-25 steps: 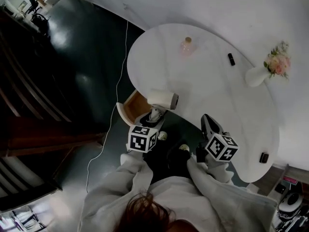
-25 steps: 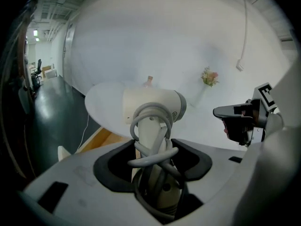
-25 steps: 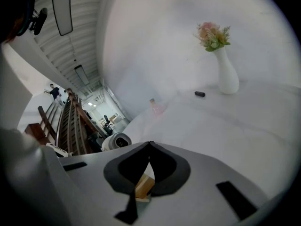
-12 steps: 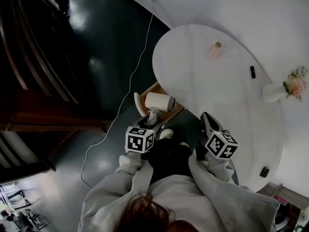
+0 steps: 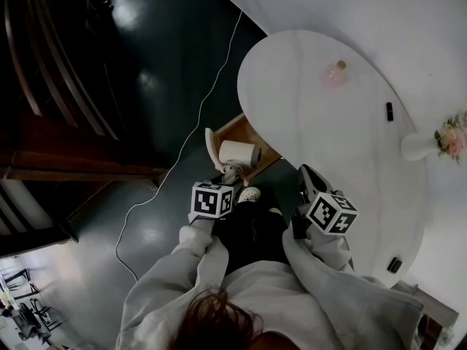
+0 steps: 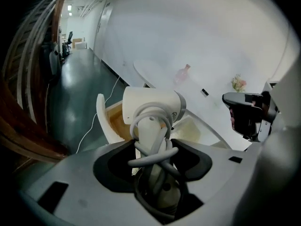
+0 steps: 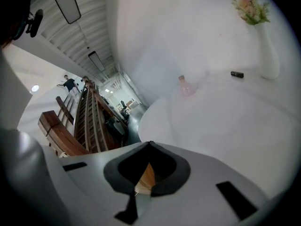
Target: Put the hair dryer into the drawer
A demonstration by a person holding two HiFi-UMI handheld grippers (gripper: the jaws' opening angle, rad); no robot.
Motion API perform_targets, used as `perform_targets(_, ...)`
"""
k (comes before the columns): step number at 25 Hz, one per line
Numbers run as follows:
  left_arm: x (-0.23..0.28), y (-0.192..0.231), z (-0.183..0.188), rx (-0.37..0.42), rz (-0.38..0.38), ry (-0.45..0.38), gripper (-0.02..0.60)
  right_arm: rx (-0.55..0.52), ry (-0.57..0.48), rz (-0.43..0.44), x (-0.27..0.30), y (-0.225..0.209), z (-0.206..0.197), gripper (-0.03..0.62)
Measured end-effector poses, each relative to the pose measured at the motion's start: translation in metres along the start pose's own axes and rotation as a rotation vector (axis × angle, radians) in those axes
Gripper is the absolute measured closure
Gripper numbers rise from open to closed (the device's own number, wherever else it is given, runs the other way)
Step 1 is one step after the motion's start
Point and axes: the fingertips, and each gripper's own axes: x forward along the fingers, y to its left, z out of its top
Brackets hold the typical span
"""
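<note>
Above open drawer [image 5: 241, 128], left gripper [image 6: 151, 146] clamping hair dryer [image 6: 149, 103], logo [image 6: 178, 108] unreadable, right gripper [image 7: 149, 146] closed, empty.

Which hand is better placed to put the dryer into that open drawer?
Left. The left gripper has its jaws clamped on the dryer by the handle, right at the open drawer. The right gripper holds nothing and sits nearer the table.
</note>
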Motion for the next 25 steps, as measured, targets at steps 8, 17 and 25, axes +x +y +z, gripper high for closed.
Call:
perform_targets(8,0.028,0.016,-0.002,-0.058,0.014,0.140,0.344,0.033,-0.007,-0.015,-0.005,-0.008,-0.001,0.545)
perform_targets(17,0.058,0.014,0.012,-0.106,-0.029,0.252,0.344,0.113,-0.037,-0.080,-0.019,-0.029,-0.001,0.545)
perform_targets(25,0.085,0.011,0.031,-0.192,-0.065,0.264,0.344,0.134,-0.020,-0.141,-0.029,-0.040,-0.012,0.545)
